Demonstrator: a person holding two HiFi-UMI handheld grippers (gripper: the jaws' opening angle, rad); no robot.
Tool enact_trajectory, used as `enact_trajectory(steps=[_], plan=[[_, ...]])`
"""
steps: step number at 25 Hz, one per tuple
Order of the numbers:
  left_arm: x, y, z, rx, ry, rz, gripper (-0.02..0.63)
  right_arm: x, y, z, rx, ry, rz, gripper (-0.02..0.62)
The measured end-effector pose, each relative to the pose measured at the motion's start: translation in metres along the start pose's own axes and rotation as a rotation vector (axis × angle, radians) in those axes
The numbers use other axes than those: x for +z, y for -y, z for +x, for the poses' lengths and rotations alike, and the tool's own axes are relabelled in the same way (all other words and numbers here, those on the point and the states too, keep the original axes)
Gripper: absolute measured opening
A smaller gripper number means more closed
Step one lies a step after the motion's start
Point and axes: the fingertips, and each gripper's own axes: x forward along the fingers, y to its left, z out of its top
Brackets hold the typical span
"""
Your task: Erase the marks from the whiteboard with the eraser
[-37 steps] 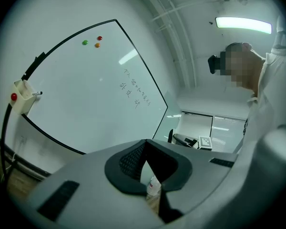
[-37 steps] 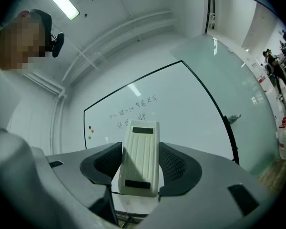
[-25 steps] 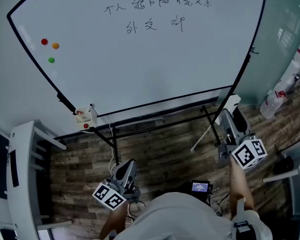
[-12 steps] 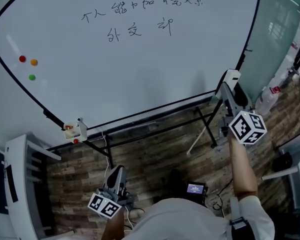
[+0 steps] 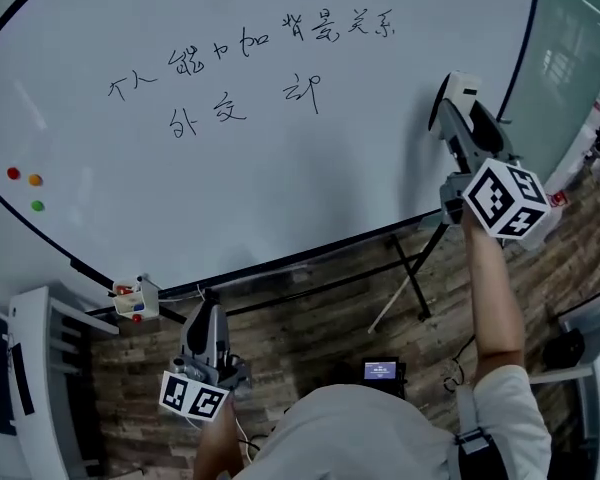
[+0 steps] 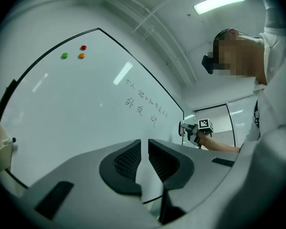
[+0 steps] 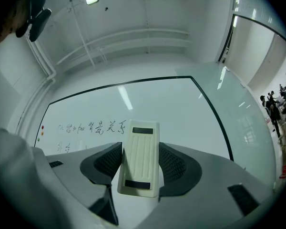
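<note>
Right hand-held gripper (image 7: 139,166) pinches the eraser (image 7: 140,147) up at the whiteboard (image 5: 280,178), right of the marks (image 5: 310,30), ready to wipe; left hand-held gripper (image 6: 144,156), pressed nearly together and empty, hangs idle lower left.

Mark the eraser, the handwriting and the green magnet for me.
eraser (image 7: 140,159), right gripper view, centre of its ribbed back.
handwriting (image 5: 252,40), head view, a character in the middle of the top row.
green magnet (image 5: 37,206), head view, its centre.
</note>
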Motion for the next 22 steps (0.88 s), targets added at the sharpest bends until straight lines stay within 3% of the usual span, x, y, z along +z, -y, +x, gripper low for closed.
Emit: enact_trajectory(steps=[10, 16, 22], plan=[[0.034, -0.023, 0.064, 0.019, 0.031, 0.109, 0.035, 0.035, -0.007, 0.071, 0.052, 0.023, -0.081, 0.259], [0.040, -0.034, 0.078, -0.051, 0.008, 0.084, 0.035, 0.055, -0.018, 0.092, 0.014, 0.017, -0.124, 0.259], [0.048, -0.051, 0.074, -0.089, -0.012, 0.072, 0.035, 0.044, -0.012, 0.114, -0.053, -0.063, -0.113, 0.258]])
